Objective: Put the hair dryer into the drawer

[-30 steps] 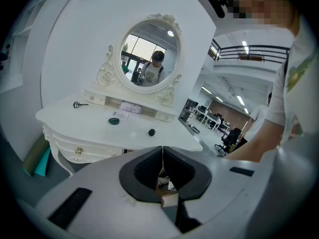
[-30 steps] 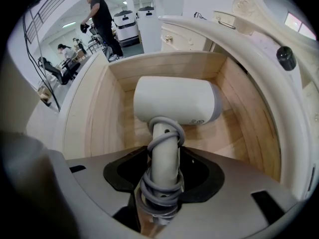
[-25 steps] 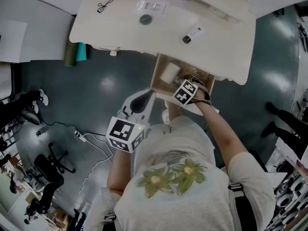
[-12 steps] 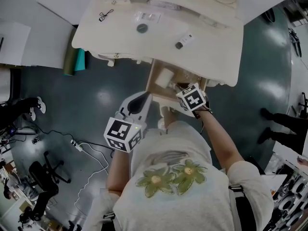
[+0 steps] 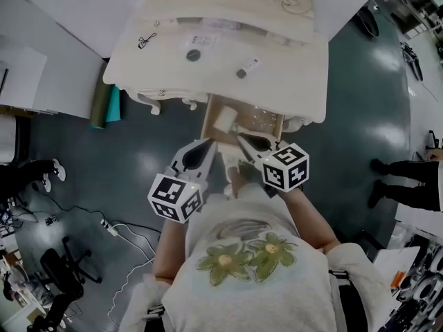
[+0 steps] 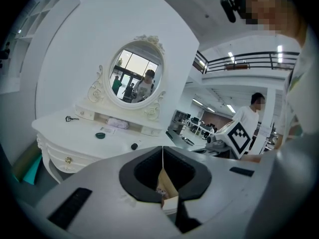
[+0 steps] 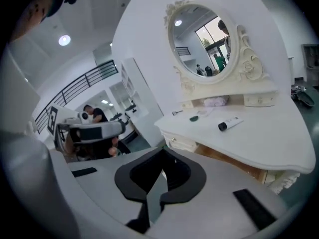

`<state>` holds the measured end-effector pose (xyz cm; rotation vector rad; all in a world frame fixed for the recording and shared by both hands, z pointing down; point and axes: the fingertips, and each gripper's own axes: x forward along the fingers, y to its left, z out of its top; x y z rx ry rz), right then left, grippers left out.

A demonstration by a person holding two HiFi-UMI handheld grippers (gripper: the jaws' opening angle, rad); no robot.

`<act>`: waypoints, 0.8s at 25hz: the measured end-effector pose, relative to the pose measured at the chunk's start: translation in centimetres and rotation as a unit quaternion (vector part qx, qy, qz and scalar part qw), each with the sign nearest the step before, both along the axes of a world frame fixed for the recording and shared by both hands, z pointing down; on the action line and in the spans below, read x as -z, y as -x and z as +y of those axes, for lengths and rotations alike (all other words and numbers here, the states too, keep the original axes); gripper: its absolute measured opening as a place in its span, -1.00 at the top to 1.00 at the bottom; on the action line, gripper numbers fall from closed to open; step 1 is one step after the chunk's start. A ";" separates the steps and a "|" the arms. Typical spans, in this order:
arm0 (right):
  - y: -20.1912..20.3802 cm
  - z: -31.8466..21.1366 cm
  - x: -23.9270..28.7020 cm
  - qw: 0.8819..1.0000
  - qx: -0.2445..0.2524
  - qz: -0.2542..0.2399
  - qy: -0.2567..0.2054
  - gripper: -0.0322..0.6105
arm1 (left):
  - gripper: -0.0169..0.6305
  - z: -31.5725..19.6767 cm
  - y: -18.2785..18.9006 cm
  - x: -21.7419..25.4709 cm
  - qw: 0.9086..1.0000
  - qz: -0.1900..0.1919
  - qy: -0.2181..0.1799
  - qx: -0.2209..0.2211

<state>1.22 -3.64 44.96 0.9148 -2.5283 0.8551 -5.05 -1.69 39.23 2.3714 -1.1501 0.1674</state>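
The wooden drawer of the white dressing table stands pulled out. Inside it lie a white object and something clear; I cannot tell if either is the hair dryer. My right gripper hovers above the drawer's front edge. Its jaws have just been closing and are now shut with nothing between them; the right gripper view shows the tips meeting. My left gripper is at the drawer's front left corner, also shut and empty, its tips together.
On the tabletop lie a tube, a dark round lid and a small black item below the oval mirror. Green rolls lean by the table's left. Cables, a chair and a bystander's legs occupy the floor.
My right gripper has lifted out of the drawer toward me, rolled, and shut. The left gripper has risen a little toward the drawer front.
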 end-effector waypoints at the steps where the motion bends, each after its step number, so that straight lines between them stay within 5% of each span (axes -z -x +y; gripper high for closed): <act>1: 0.1 0.7 0.8 1.000 0.000 -0.008 -0.006 0.83 | 0.91 0.4 -0.3 0.2 1.000 0.002 -0.002 -0.002; 20: -2.2 12.5 5.4 0.999 0.012 -0.011 -0.044 0.83 | 0.91 9.5 -3.7 1.4 0.999 0.035 -0.016 -0.026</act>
